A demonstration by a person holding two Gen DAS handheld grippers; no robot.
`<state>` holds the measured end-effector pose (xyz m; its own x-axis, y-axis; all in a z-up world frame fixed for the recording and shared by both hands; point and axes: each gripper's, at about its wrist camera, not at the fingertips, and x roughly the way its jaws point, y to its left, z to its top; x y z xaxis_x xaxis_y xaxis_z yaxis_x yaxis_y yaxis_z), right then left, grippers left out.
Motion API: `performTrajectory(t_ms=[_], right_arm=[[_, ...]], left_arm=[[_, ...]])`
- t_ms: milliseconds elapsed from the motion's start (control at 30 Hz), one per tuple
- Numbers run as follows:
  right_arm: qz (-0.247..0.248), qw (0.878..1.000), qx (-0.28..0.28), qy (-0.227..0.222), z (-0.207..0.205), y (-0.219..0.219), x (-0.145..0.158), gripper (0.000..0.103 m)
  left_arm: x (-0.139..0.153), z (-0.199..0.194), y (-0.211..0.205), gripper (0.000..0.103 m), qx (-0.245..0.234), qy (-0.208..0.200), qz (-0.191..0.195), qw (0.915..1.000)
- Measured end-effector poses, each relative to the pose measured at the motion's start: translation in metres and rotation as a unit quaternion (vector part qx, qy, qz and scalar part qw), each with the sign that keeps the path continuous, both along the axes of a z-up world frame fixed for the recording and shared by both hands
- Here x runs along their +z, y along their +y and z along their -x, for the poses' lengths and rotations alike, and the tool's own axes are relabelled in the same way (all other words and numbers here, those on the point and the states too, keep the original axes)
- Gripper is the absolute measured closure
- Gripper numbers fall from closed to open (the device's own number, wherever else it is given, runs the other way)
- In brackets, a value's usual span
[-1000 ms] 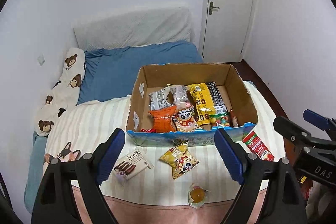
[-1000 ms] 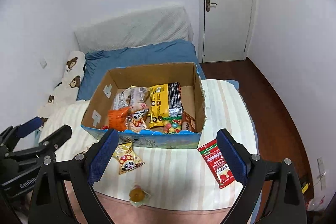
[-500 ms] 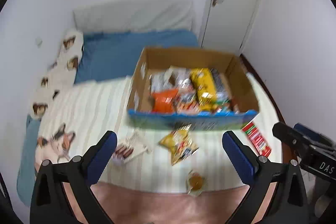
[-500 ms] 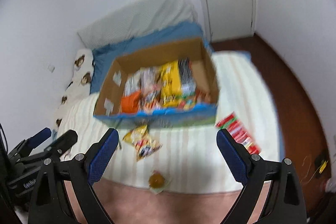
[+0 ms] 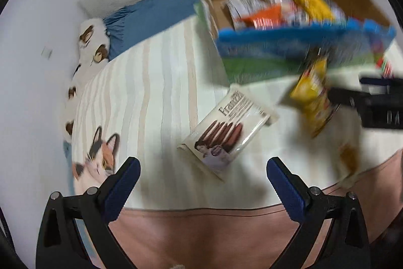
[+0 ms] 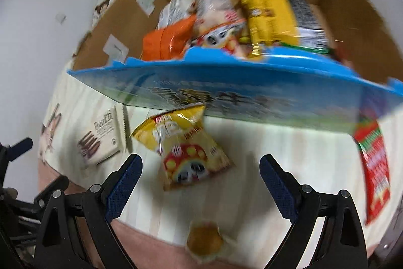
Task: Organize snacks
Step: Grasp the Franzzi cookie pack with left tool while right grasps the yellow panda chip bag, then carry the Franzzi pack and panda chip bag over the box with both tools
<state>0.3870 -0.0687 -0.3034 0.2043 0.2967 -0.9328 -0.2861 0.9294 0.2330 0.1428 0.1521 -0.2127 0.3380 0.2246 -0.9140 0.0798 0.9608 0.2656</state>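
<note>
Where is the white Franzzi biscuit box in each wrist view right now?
Left wrist: Franzzi box lies centre frame on the striped blanket, ahead of the open left claw.
Right wrist: Franzzi box at lower left.
Shared landmark: the cardboard box's blue front wall.

The cream wafer box [image 5: 228,131] is showing a brand word beginning "Fran", its ending blurring out. Lettering on the cardboard box's blue front [image 6: 226,97] and on the other packets is smearing beyond reading.

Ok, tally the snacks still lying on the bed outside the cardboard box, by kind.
White Franzzi biscuit box: 1
Yellow snack bag: 1
Red snack packet: 1
Small wrapped orange treat: 1
Total: 4
</note>
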Motion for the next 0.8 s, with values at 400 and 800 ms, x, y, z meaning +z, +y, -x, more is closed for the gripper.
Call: performTrajectory(t_ms=[400,800], right_arm=[[0.0,0.997,-0.015,0.069,-0.011,-0.003,-0.039,0.046],[-0.006,0.991,-0.033,0.131,-0.002,-0.004,-0.047,0.021]], left_arm=[[-0.071,-0.061,-0.019,0.031,-0.185,0.09,-0.006,0.9787],[-0.084,-0.009,0.028,0.041,0.114,0.159,0.197,0.9608]])
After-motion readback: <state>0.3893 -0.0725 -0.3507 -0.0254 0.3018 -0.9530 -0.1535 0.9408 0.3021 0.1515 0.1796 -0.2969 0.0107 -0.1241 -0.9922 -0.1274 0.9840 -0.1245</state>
